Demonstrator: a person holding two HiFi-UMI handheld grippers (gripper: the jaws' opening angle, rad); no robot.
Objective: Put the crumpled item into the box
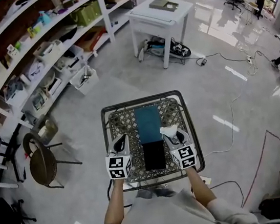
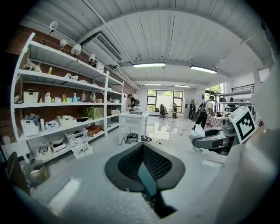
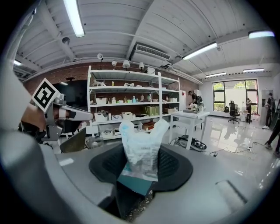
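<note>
My right gripper (image 1: 171, 136) clamps the crumpled item (image 3: 141, 148), a white, faintly blue plastic wad. It stands upright between the jaws, just right of the box (image 1: 148, 123). The box lies flat in the middle of the table (image 1: 121, 121), with a teal half far and a black half (image 1: 154, 156) near, end to end.

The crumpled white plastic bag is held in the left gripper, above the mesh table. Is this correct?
No, one detail is wrong: the crumpled white plastic bag is held in the right gripper, above the mesh table. The right gripper view shows it between that gripper's jaws; the left gripper has nothing between its jaws.
</note>
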